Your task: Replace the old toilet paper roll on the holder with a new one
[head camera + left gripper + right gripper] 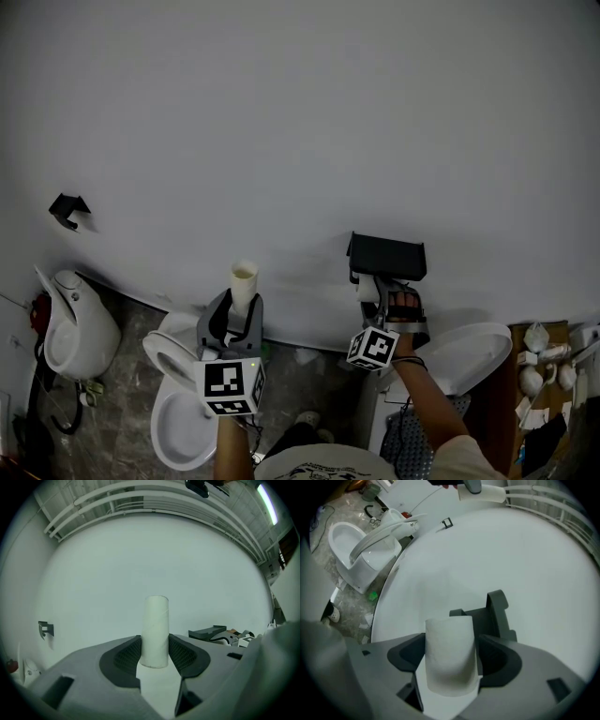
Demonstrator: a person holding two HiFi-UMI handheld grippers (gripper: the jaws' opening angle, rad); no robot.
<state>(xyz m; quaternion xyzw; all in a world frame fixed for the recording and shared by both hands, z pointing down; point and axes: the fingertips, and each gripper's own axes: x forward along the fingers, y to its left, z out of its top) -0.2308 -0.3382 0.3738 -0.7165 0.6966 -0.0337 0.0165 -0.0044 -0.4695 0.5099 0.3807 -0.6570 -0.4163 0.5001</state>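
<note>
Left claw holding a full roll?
No, the left claw grips a bare cardboard tube with no paper on it.

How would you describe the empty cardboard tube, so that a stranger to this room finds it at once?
Against the big white wall, find the wide black holder. Left of it, the left claw holds the cardboard tube upright. It is thin and bare, unlike the fat white roll in the right claw.

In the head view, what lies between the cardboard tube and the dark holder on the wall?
Only bare white wall; the head view shows nothing hanging between the cardboard tube and the holder.
</note>
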